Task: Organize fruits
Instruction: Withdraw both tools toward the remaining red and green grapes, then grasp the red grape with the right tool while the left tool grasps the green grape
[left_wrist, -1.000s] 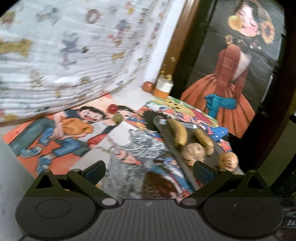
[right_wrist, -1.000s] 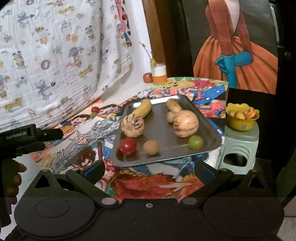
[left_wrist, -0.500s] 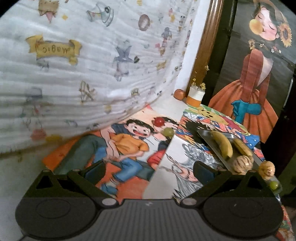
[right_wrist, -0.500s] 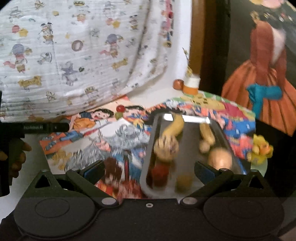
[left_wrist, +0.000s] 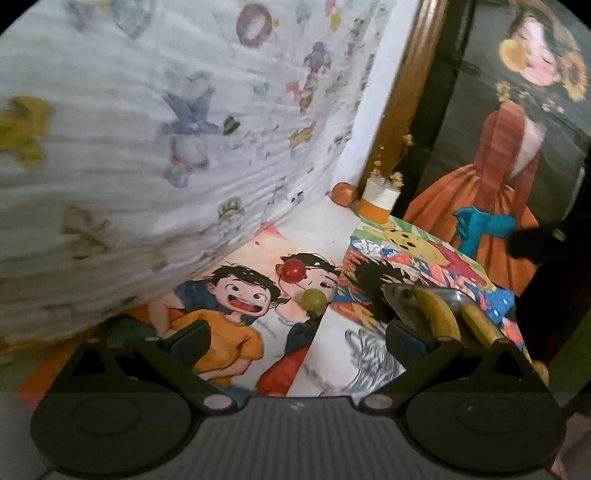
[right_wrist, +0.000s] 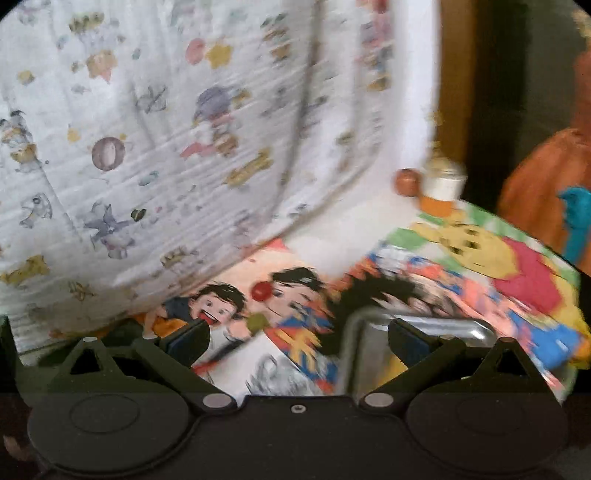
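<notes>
Two loose fruits, tomato (left_wrist: 293, 270) and grape (left_wrist: 313, 299), lie off the tray (left_wrist: 397, 295) on the mat, likely next pickups. Left gripper (left_wrist: 297, 341) spread wide, empty, faces them. Right gripper (right_wrist: 298, 341) also wide, empty; view blurred. Bananas (left_wrist: 437, 315) sit on tray.

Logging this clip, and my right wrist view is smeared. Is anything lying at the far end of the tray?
Observer: Yes. The left wrist view shows bananas lying on the tray.
Operator: What is the left gripper doing?
Observer: The left gripper is open and empty, pointing toward the red fruit and the green fruit on the mat.
Operator: Do those two touch?
Observer: They are sharp in that view: close together, with a narrow gap between them.
</notes>
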